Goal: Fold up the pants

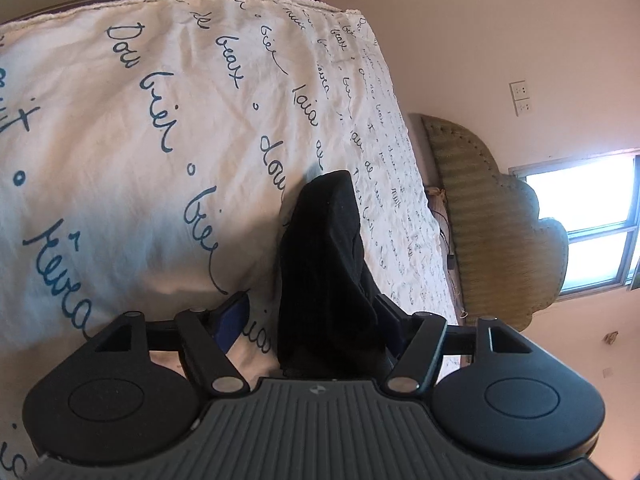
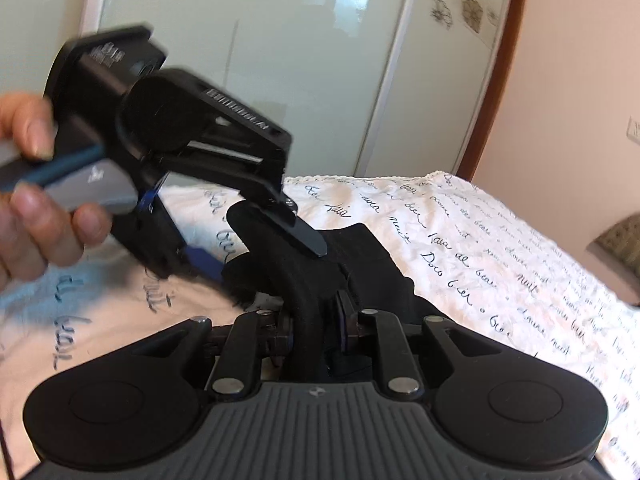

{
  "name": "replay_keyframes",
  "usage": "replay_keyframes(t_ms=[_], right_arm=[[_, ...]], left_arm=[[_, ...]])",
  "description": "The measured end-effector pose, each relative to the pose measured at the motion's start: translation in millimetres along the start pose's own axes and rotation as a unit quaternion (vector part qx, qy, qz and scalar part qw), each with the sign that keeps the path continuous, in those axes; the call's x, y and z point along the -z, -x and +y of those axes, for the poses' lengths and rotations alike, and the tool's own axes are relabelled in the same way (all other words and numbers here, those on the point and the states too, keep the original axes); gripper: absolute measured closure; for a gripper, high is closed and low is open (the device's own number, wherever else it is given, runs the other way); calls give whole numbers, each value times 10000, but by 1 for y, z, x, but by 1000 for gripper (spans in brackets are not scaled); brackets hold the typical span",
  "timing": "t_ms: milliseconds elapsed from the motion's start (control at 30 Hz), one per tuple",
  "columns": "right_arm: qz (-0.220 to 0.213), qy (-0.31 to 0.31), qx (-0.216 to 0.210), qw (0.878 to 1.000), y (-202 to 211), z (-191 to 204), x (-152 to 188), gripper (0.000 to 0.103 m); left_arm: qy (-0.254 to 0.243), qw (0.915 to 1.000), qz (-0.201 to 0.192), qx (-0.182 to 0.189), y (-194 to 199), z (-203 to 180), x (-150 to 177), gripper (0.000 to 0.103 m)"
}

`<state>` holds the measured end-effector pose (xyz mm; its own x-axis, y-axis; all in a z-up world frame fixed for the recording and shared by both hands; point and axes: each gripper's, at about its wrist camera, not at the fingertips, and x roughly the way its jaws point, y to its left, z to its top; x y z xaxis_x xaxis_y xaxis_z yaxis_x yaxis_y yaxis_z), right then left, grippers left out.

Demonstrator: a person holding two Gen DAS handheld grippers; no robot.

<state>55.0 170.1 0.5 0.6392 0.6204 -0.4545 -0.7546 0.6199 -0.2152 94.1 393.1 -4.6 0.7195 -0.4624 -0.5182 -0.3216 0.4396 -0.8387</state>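
pants (image 1: 324, 264): black, bunched and lifted above the bedspread (image 1: 120, 140), well in from its lace edge
right gripper (image 2: 316, 326): fingers nearly together, clamped on a thick fold to anchor it
left gripper (image 1: 316, 312): fingers apart, fabric between them and against one finger; no firm pinch visible
left hand (image 2: 36, 208): on the gripper's handle
step (judgement): left re-grabbing for the next fold

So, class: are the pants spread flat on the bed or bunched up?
Bunched up: the pants rise in a dark heap off the bed, pinched by the right gripper.
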Motion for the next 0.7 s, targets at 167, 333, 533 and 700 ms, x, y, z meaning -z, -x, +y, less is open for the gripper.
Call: replay_keyframes(t_ms=[167,333,533,700], right_arm=[[10,-112,-48,9999,2,-2,0,85],[50,-78,-96,9999,2,0,0,85],[70,-51,-126,9999,-2,-2,0,85],[148,-4,-158,9998,-5,3,2,85]], left_arm=[[270,9991,168,263,-10,1,-1,28],[127,9999,76,42,-14,-5,-4,57],[-25,9998,156,-139,-18,-4,-5,45],[-471,9978,-72,-457,-17,-10,-3,80]])
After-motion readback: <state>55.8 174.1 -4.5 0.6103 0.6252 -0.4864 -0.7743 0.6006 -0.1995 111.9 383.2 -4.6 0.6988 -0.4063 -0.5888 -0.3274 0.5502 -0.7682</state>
